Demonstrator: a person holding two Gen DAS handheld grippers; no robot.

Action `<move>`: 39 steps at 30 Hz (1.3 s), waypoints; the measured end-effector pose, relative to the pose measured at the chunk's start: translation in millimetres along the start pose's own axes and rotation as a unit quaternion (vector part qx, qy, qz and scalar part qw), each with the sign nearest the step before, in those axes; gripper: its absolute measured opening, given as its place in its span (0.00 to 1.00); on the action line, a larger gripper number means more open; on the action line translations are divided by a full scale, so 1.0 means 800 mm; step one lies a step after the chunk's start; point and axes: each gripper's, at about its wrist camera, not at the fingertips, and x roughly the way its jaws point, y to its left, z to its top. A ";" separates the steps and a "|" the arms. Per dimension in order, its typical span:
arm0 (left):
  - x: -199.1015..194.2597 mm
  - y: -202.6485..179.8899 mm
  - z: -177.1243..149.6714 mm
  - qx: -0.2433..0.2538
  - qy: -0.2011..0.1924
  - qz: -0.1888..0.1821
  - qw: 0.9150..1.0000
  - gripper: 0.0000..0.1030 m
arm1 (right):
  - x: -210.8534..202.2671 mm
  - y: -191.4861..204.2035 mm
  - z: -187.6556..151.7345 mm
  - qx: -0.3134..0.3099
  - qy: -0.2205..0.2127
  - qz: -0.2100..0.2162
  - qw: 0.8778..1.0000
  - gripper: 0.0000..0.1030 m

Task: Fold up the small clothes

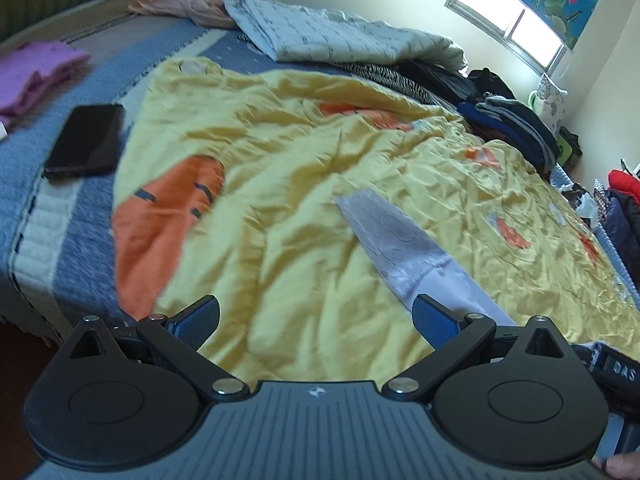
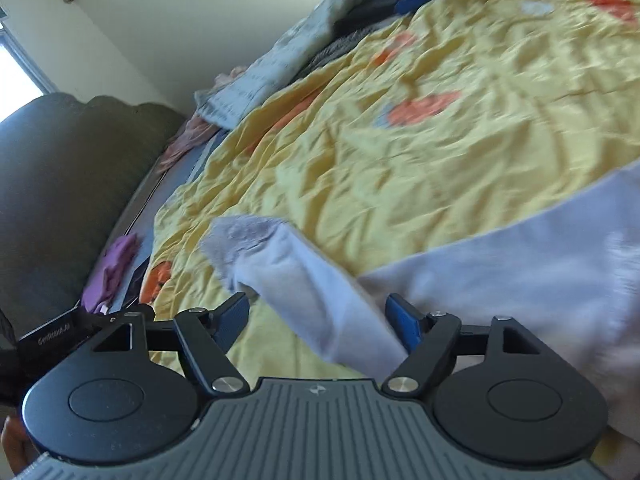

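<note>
A small white garment lies on a yellow quilt [image 1: 304, 184]. In the left wrist view its long sleeve [image 1: 404, 252], with a grey ribbed cuff, runs from mid-frame down under my right fingertip. My left gripper [image 1: 316, 318] is open and holds nothing, just above the quilt. In the right wrist view the white garment's body [image 2: 532, 248] fills the right side and its sleeve [image 2: 308, 280] passes between the fingers. My right gripper [image 2: 320, 316] is open, its jaws on either side of the sleeve.
A black phone [image 1: 86, 140] and a purple garment [image 1: 32, 72] lie at the left on the blue bedspread. A folded pale quilt [image 1: 340, 36] and dark clothes [image 1: 516, 120] sit along the far side. A dark headboard [image 2: 60, 184] stands at the left.
</note>
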 end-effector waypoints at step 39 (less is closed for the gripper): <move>-0.047 0.130 0.017 -0.092 -0.062 0.083 0.990 1.00 | 0.060 0.222 -0.127 -0.385 0.035 0.148 0.910 0.75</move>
